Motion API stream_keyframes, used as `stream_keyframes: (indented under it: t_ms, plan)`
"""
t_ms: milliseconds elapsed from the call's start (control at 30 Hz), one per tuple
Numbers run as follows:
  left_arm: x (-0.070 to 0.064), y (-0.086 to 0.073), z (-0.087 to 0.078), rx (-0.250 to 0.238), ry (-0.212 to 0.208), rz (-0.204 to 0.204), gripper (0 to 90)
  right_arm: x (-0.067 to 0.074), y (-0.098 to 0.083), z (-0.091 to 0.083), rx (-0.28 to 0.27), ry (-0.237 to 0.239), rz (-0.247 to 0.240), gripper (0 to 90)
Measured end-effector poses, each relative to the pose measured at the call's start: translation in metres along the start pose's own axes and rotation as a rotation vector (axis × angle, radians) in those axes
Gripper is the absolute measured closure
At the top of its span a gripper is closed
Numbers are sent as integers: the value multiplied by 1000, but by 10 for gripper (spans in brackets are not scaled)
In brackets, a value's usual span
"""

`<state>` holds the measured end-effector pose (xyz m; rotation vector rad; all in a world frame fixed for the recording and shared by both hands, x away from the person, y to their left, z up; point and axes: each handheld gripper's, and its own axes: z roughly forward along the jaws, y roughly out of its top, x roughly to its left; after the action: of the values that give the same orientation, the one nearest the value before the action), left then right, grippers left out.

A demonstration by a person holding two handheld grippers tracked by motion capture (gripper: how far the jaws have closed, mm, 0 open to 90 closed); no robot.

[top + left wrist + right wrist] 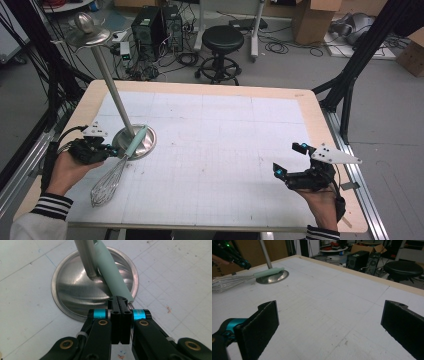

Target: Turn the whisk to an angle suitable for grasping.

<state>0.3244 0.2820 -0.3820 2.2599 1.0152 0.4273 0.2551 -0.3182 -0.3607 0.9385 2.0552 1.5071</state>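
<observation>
On the bench's left side, your whisk leans its mint handle on the stand's steel base. It looks light, with springy wires, so grip the stiff handle. Left tongs are pressed together beside the handle; right tongs are wide apart.

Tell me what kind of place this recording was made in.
Probably a lab or workshop, not a kitchen. Desktop computer towers sit on the floor among loose cables, cardboard boxes stand behind, and the table carries a gridded mat inside a black frame.
</observation>
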Motion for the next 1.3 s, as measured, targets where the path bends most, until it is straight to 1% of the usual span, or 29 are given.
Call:
stream_keyframes:
  t_ms: [100,367,500,600,733,833,967,1033,1067,1200,1300]
  plan:
    - [2,0,4,22,1,-2,898,0,0,0,0,-3,4,5]
    - [3,2,14,54,-5,-7,899,0,-1,1,3,4,6,5]
    - [5,2,17,75,-5,-14,899,0,-1,2,5,10,6,5]
    - [5,2,20,89,-6,-10,898,0,-1,3,3,11,6,5]
    - [4,3,24,99,-9,1,898,-1,-1,3,1,14,5,5]
    - [4,4,27,103,-12,-1,898,0,-1,4,3,15,7,5]
    - [3,5,28,112,-16,11,899,-1,-1,5,3,16,2,5]
    - [3,5,29,116,-14,13,898,-1,-1,5,4,16,2,5]
    - [3,5,30,115,-11,7,898,0,-1,5,5,16,2,5]
    - [3,6,32,124,-5,15,899,0,0,6,5,19,2,5]
    - [2,8,33,123,-6,22,898,0,0,6,6,20,2,5]
